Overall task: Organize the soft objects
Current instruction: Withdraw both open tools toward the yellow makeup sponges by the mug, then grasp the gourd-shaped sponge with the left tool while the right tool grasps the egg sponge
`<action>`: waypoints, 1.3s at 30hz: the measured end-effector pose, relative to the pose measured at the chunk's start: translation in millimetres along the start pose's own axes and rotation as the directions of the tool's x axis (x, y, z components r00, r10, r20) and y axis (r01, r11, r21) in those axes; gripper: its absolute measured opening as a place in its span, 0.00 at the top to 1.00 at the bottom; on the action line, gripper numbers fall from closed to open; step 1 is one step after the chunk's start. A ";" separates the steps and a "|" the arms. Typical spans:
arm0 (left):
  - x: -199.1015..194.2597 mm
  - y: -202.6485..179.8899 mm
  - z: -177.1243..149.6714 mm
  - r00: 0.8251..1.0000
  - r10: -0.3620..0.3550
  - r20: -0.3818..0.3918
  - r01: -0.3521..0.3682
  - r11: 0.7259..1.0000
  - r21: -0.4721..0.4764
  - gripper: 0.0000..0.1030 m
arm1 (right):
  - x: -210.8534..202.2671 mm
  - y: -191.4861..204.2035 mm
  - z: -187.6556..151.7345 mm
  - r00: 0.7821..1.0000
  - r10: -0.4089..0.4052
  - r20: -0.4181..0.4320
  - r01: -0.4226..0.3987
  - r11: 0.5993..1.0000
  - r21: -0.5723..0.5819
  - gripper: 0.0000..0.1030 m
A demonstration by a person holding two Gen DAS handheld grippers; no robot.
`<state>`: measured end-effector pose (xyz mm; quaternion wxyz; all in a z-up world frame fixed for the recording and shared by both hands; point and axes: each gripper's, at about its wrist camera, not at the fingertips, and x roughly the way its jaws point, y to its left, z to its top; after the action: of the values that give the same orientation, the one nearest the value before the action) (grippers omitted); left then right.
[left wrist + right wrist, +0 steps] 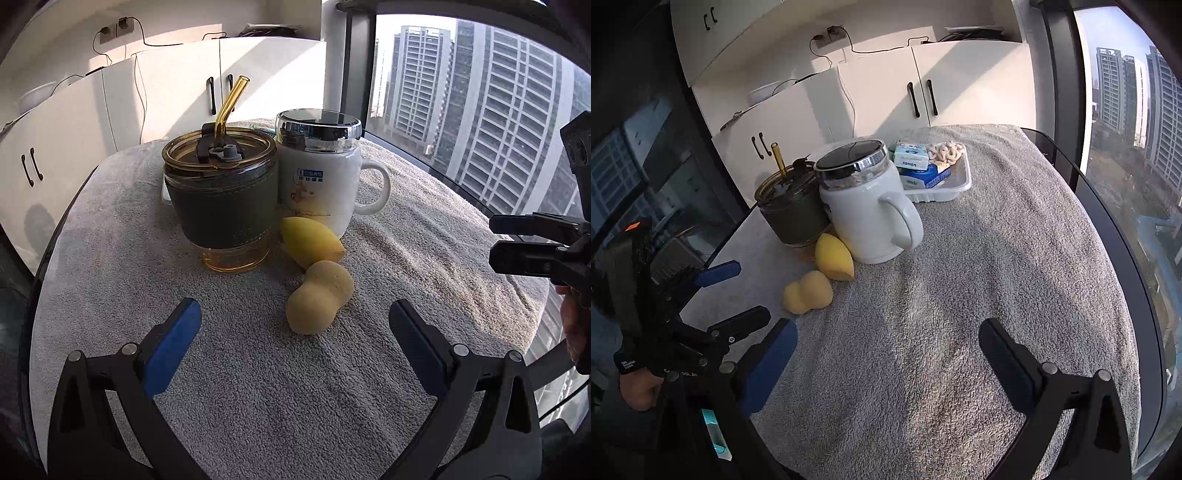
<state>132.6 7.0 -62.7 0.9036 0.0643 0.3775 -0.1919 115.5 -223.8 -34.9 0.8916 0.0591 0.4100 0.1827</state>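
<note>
We judge tidying half done: tissues sit in the tray (964, 184); two sponges (319, 295) remain at twelve o'clock of our released left gripper (295, 325); right gripper (886, 350) also released.

Sunlit rm: white cabinets (960, 81) w/ black handles, big window (480, 92) facing high-rise bldgs.

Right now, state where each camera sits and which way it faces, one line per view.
Left wrist: on the left gripper, low over the grey towel, facing the amber straw cup, white mug and two yellow sponges; its open blue-padded fingers show, with the right gripper at the right edge.
Right wrist: on the right gripper, farther right, facing the same group and a white tray behind; its open fingers, the left gripper and a hand show.
Shared: towel, cup, mug, sponges, white cabinets.
</note>
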 end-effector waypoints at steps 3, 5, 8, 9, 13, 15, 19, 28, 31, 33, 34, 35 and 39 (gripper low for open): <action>16.7 -6.1 1.5 1.000 -0.014 -0.021 0.014 1.000 0.014 0.00 | 2.3 -4.0 0.1 1.000 -0.002 0.000 0.002 1.000 0.013 0.02; 25.4 -8.3 1.5 0.999 -0.011 -0.037 0.012 1.000 0.018 0.02 | 5.6 -6.3 1.5 1.000 -0.004 0.001 0.004 1.000 0.026 0.02; 31.6 -8.2 1.7 0.999 0.011 -0.038 -0.010 1.000 0.018 0.08 | 14.9 -6.8 5.1 1.000 -0.001 -0.004 0.001 1.000 0.024 0.02; 33.9 -7.5 1.9 0.999 0.016 -0.042 -0.015 1.000 0.017 0.13 | 18.9 -5.2 6.3 1.000 -0.006 -0.008 0.006 1.000 0.013 0.02; 42.5 -4.2 1.1 0.997 -0.020 -0.069 0.020 1.000 -0.007 0.46 | 36.1 2.2 11.4 1.000 -0.016 -0.021 0.016 1.000 -0.027 0.05; 41.6 -7.3 0.9 0.997 -0.038 -0.064 0.038 0.999 -0.001 0.57 | 43.9 5.6 14.9 1.000 -0.011 -0.024 0.010 0.999 -0.035 0.07; 37.3 -8.4 -3.3 0.997 -0.055 -0.051 0.055 0.998 -0.016 0.63 | 56.8 17.2 20.1 1.000 0.006 -0.029 -0.008 0.998 -0.062 0.09; 17.9 3.8 -14.4 0.997 -0.045 -0.055 0.041 0.997 -0.070 0.64 | 99.0 45.6 28.6 0.996 0.056 -0.073 -0.062 0.995 -0.082 0.17; 9.5 13.5 -23.7 0.997 -0.043 -0.057 0.037 0.994 -0.105 0.64 | 110.5 53.1 29.8 0.994 0.065 -0.090 -0.072 0.994 -0.081 0.18; 7.0 22.0 -28.2 0.998 -0.040 -0.053 0.033 0.991 -0.131 0.64 | 119.0 56.1 30.9 0.994 0.053 -0.096 -0.060 0.995 -0.079 0.18; 7.8 25.4 -27.8 0.998 -0.036 -0.053 0.028 0.989 -0.143 0.64 | 124.0 57.2 31.7 0.994 0.043 -0.099 -0.051 0.996 -0.079 0.18; 8.5 29.0 -29.1 0.998 -0.041 -0.053 0.033 0.987 -0.155 0.64 | 129.8 58.8 31.9 0.994 0.033 -0.107 -0.041 0.996 -0.079 0.21; 11.8 31.1 -29.9 0.997 -0.056 -0.046 0.047 0.985 -0.166 0.64 | 140.4 68.0 30.4 0.995 -0.029 -0.096 0.018 0.994 -0.112 0.52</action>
<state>132.8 39.8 -93.0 0.8907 -0.0156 0.4164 -0.1815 203.3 -106.9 -97.2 0.8745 -0.0044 0.4430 0.1975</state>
